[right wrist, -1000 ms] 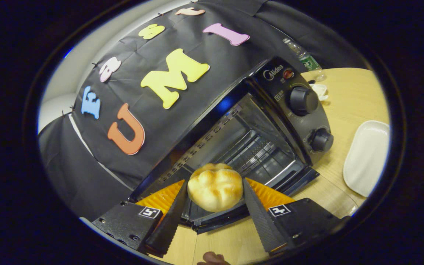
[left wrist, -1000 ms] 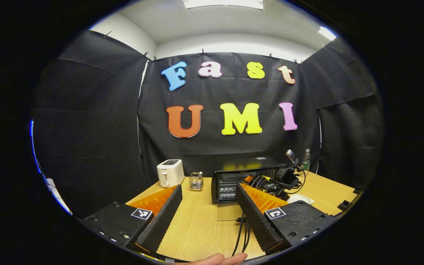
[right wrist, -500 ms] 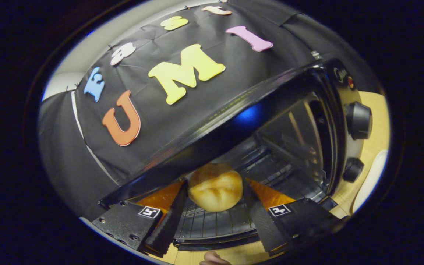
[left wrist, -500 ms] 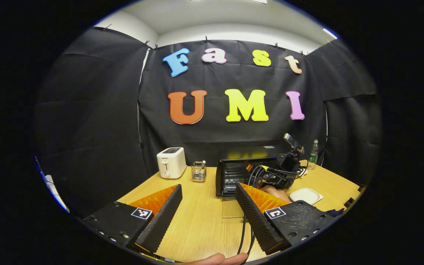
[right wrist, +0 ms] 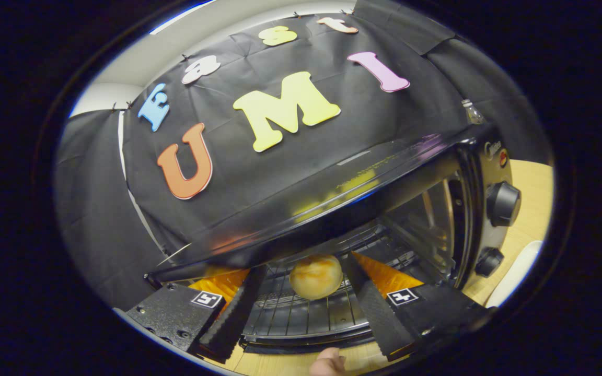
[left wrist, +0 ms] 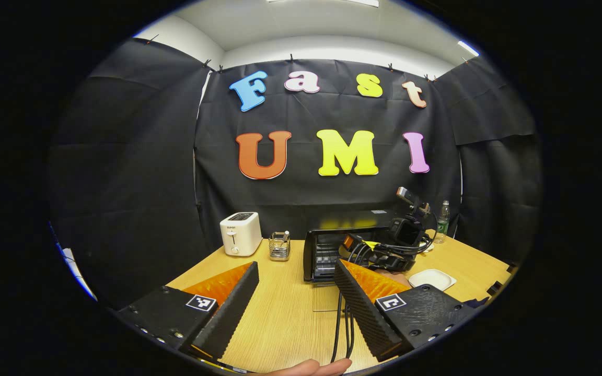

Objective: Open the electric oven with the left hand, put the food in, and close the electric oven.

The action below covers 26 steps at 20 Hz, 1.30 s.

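In the right gripper view the right tongs reach into the mouth of the electric oven, their fingers spread wide with a gap on each side of the bread roll, which sits on the wire rack between them; neither finger appears to press on it, though the closeness of the roll's edges to the fingers makes that hard to be sure of. The roll is round, golden and browned on top. The oven is black, its door dropped open below the rack, and two round knobs stand on its right-hand panel. A white plate lies on the bench just beyond that panel. In the left gripper view the left tongs hover over the wooden bench, spread wide and holding nothing, with cables trailing between the fingers. Farther off, the other gripper sits at the open oven front. A white toaster and a small wire holder stand to the oven's left, and a bottle stands behind to its right.
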Available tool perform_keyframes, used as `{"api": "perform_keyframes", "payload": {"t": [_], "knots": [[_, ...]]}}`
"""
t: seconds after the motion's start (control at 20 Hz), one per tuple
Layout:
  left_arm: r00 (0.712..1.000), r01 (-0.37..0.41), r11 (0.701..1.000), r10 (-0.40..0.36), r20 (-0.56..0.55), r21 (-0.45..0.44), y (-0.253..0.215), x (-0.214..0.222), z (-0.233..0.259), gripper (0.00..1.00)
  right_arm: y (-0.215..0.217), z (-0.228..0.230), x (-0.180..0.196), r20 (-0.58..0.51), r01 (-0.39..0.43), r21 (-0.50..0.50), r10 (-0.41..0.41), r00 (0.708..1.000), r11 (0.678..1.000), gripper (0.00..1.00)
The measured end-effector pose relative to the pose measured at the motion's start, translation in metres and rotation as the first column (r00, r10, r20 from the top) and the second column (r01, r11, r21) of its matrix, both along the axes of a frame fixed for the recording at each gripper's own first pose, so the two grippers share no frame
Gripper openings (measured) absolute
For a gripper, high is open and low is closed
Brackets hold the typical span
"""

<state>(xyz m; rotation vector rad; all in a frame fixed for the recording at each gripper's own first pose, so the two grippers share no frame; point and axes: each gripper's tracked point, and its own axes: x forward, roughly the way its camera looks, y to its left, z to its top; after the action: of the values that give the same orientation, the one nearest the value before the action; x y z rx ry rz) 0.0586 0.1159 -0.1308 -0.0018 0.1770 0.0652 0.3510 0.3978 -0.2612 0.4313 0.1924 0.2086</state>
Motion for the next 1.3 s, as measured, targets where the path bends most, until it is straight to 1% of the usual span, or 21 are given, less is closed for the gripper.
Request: {"api": "perform_keyframes", "payload": {"t": [0.25,0.45,0.5,0.55,0.6,0.8,0.95,1.1,1.3], "knots": [[1.0,0.003,1.0,-0.003,0.012,-0.03,-0.006,-0.005,0.005,0.95,-0.017,0.012,-0.049,0.003,-0.036,0.021,0.036,0.999,0.999,0.94],[1.0,-0.002,0.999,0.002,0.013,-0.04,-0.013,-0.013,0.009,0.95,-0.046,0.022,-0.088,0.018,-0.039,0.036,0.038,0.999,0.999,0.95],[1.0,0.002,0.999,-0.001,0.012,-0.042,-0.016,-0.015,0.01,1.0,-0.052,0.026,-0.099,0.022,-0.044,0.045,0.043,0.999,0.998,0.95],[1.0,0.002,0.999,-0.002,0.012,-0.044,-0.018,-0.016,0.011,1.0,-0.058,0.03,-0.108,0.022,-0.047,0.052,0.046,0.999,0.998,0.94],[1.0,0.003,0.999,-0.003,0.005,-0.049,-0.02,-0.016,0.009,0.95,-0.064,0.032,-0.118,0.02,-0.051,0.055,0.05,0.999,0.997,0.94],[1.0,0.017,0.998,-0.018,-0.012,-0.058,-0.035,-0.021,0.009,0.95,-0.089,0.05,-0.158,0.031,-0.084,0.077,0.082,0.996,0.993,0.94],[0.998,0.035,0.998,-0.038,-0.048,-0.054,-0.049,-0.017,0.0,0.94,-0.116,0.062,-0.183,0.031,-0.087,0.056,0.085,0.996,0.995,0.94],[0.993,0.062,0.996,-0.068,-0.1,-0.059,-0.069,-0.013,-0.014,0.94,-0.14,0.086,-0.209,0.088,-0.093,0.017,0.091,0.992,0.996,0.94],[0.985,0.095,0.994,-0.103,-0.138,-0.057,-0.088,-0.003,-0.025,0.94,-0.176,0.114,-0.236,0.114,-0.08,-0.045,0.085,0.99,0.996,0.94]]}}
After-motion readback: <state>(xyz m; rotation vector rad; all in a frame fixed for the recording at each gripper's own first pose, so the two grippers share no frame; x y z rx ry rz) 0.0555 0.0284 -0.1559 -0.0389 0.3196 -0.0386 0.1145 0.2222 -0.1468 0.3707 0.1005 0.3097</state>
